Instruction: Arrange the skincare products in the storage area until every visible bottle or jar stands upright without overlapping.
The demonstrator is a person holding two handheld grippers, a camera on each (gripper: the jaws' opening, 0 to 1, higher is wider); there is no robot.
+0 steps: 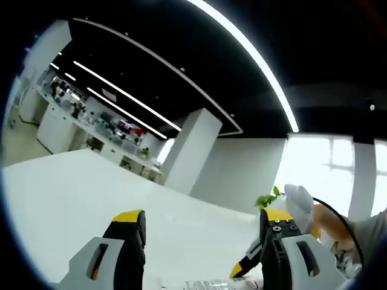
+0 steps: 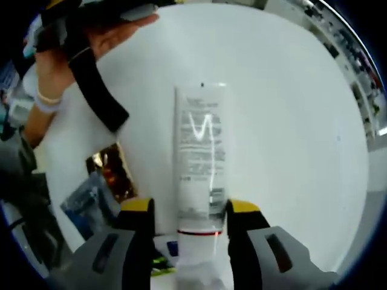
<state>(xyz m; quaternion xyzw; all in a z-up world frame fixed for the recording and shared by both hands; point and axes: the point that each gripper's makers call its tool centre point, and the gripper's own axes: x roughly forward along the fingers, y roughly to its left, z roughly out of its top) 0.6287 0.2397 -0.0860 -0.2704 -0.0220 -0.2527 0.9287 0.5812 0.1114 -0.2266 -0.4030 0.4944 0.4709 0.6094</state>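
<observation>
Over the white tabletop (image 1: 72, 193), in the left gripper view, we see our left gripper (image 1: 202, 232) with jaws spread wide, gripping nothing | in the right gripper view, our right gripper (image 2: 188, 217) clamps a white plastic squeeze tube with grey print (image 2: 199, 151) near its cap end, tube above the table; a hand (image 2: 78, 45) upper left.

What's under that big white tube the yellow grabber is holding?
Under the white tube lies the plain white table. The right gripper pinches the tube near its cap. Beside it, not under, sits a shiny gold packet. Whatever the tube itself covers stays hidden.
</observation>
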